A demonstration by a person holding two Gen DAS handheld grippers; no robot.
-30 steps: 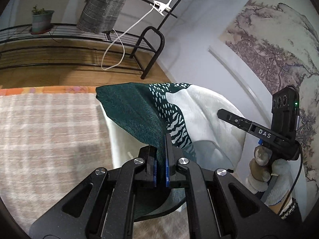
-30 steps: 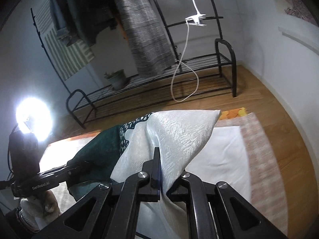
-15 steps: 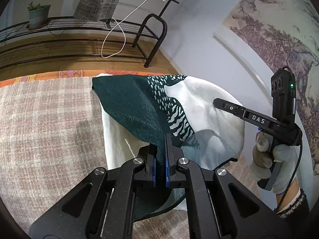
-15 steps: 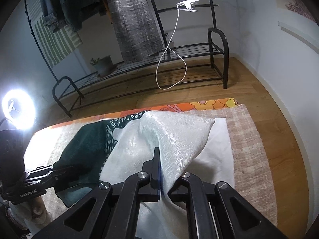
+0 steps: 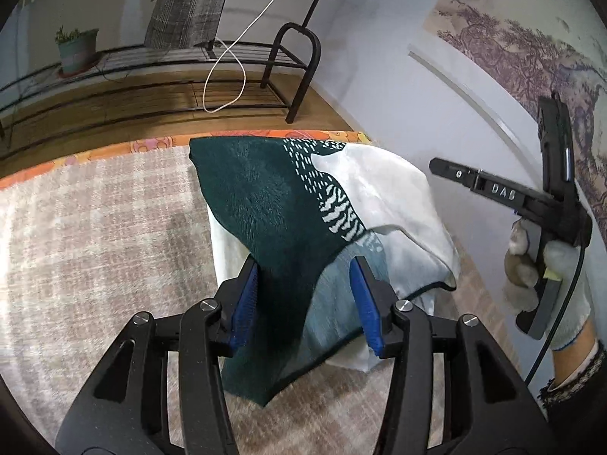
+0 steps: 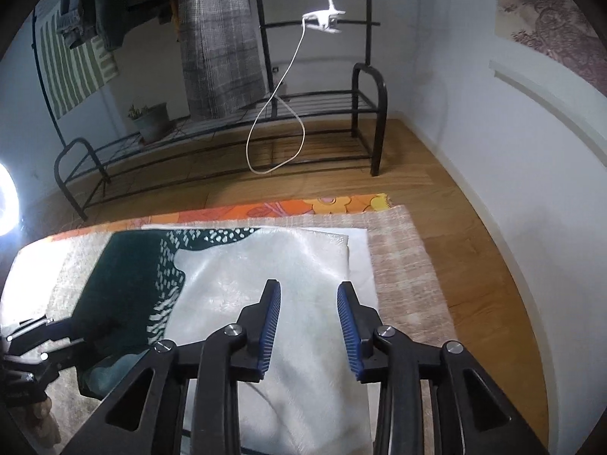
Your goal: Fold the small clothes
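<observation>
A small cloth [image 5: 265, 197], dark green on one side and white on the other, lies folded over itself on the plaid mat [image 5: 95, 227]. My left gripper [image 5: 303, 265] hovers at its near green edge. Its jaws are opening, and a raised green fold still stands between the blue pads [image 5: 246, 295] without being pinched. In the right wrist view the cloth [image 6: 265, 261] lies flat. My right gripper [image 6: 308, 288] is above its white part with its jaws opening and only the flat fabric below them. A gloved hand [image 5: 550, 284] holds the right gripper [image 5: 440, 167].
An orange flowered sheet [image 6: 341, 204] edges the mat's far side, then wooden floor [image 6: 436, 189]. A black rack [image 6: 364, 113] holds hanging clothes, a plant pot [image 6: 151, 121] and a white clip lamp cable [image 6: 280, 113]. A wall [image 6: 512, 151] runs close on the right. A ring light [image 6: 5, 201] glares at left.
Both grippers were shut on the lifted cloth; now both sets of jaws stand apart. The cloth has come down forward and lies folded on the mat.
</observation>
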